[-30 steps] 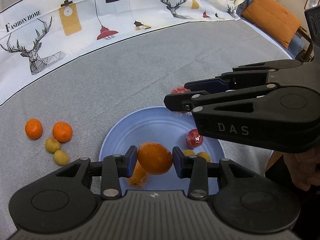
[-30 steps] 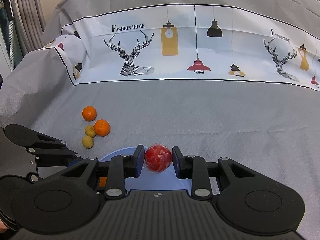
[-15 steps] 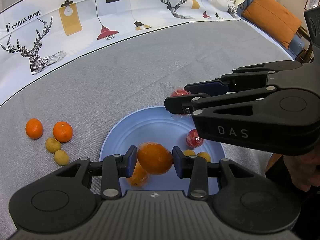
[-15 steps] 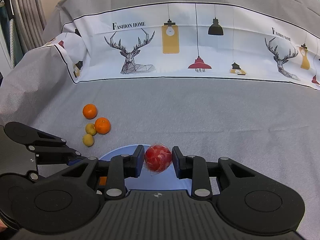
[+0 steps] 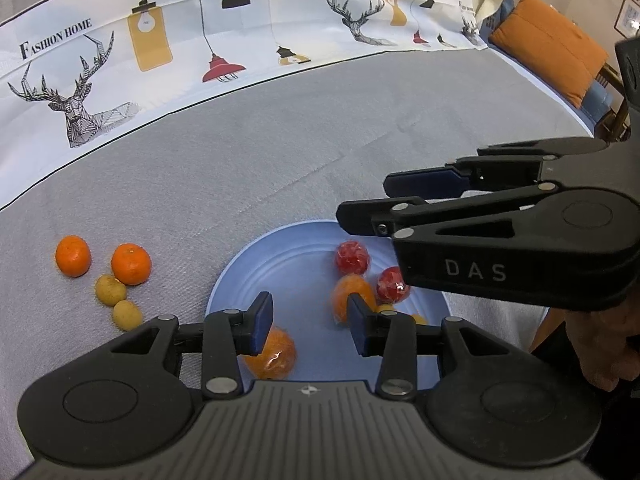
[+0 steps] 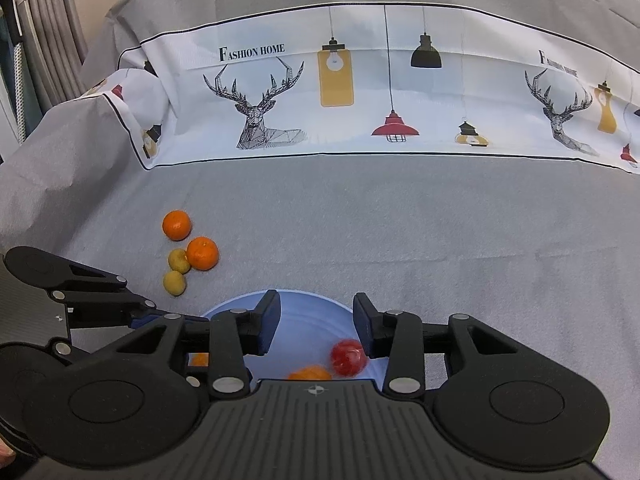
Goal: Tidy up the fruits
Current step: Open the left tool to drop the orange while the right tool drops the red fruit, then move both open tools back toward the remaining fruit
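Observation:
A blue plate [image 5: 288,264] lies on the grey cloth and holds two wrapped oranges [image 5: 352,294], [image 5: 272,354], two wrapped red fruits [image 5: 352,256], [image 5: 392,285] and small yellow fruits partly hidden. My left gripper [image 5: 310,326] is open above the plate, empty. My right gripper [image 6: 316,326] is open above the plate [image 6: 312,320], with a red fruit [image 6: 347,357] and an orange [image 6: 310,373] below it. It also shows from the side in the left wrist view [image 5: 360,208].
Two tangerines [image 5: 73,256], [image 5: 131,264] and two small yellow-green fruits [image 5: 110,289], [image 5: 127,315] lie on the cloth left of the plate; they show in the right wrist view too [image 6: 177,225]. A printed white cloth band [image 6: 360,92] runs behind. An orange cushion [image 5: 552,46] is far right.
Both grippers have opened. The orange has dropped from the left gripper and the red fruit from the right gripper; both now lie on the plate.

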Demonstrator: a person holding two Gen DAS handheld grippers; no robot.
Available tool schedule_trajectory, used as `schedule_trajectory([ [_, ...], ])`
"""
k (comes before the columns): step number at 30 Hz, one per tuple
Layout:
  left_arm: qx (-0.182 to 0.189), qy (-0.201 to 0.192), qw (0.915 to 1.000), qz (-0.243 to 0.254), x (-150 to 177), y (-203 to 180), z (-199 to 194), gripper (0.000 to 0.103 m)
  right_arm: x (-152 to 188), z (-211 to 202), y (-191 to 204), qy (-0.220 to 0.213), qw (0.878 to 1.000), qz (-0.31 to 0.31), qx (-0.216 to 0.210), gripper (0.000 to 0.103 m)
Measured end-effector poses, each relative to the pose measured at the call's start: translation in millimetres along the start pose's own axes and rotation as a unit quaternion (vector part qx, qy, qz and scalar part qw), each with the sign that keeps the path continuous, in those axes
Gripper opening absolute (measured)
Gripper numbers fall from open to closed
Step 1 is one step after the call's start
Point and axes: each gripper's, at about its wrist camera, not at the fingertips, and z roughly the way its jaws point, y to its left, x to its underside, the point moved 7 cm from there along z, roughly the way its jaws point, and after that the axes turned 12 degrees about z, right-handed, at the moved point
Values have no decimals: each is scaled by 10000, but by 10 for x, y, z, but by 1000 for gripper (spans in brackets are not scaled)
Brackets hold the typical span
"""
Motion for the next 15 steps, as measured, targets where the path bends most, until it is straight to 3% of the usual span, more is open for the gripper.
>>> schedule_trajectory([
  [7,27,-110,9996,-243,-21,79,-62,44,-13,-29,-11,-105,9999,52,42,43],
  [9,-32,-171,9993,-324,-33,123,-90,36,-25,-33,-12,-135,9999,63,43,43],
  [11,-93,-266,9985,-480,-45,195,-137,20,-38,-45,-8,-189,9998,86,35,43],
  [13,-271,-432,9956,-781,-64,348,-215,11,-59,-68,2,-276,9996,104,20,42],
  [15,-444,-608,9891,-1262,-60,561,-304,8,-90,-85,19,-362,9993,132,-31,41],
])
